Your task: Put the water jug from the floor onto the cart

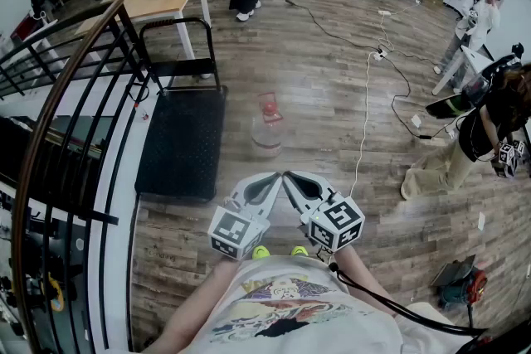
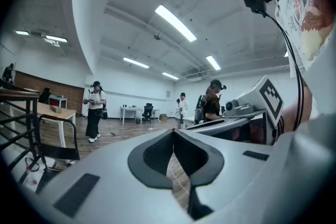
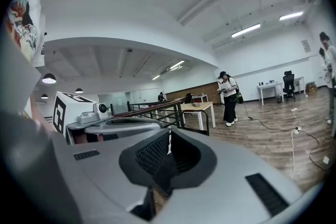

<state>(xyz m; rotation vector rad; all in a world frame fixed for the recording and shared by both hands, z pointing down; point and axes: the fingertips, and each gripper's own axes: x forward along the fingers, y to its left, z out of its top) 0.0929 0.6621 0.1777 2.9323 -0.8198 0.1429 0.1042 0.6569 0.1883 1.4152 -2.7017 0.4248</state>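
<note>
Starting state of the transfer. The water jug (image 1: pixel 267 131), a clear bottle with a red cap, stands upright on the wooden floor (image 1: pixel 332 87), just beside the right edge of the cart (image 1: pixel 178 153) and apart from it. The cart's black deck is bare and its handle (image 1: pixel 177 27) rises at the far end. The left gripper (image 1: pixel 267 182) and the right gripper (image 1: pixel 294 181) are held close to the person's body, near the jug but short of it, with their tips angled toward each other. Each gripper view shows its jaws brought together with nothing between them, only floor visible beyond. No part of the task appears done: the jug is untouched and on the floor. What remains, by this reading, is the approach, a two-sided hold on the jug, the lift, and the placement on the deck to its left.
</note>
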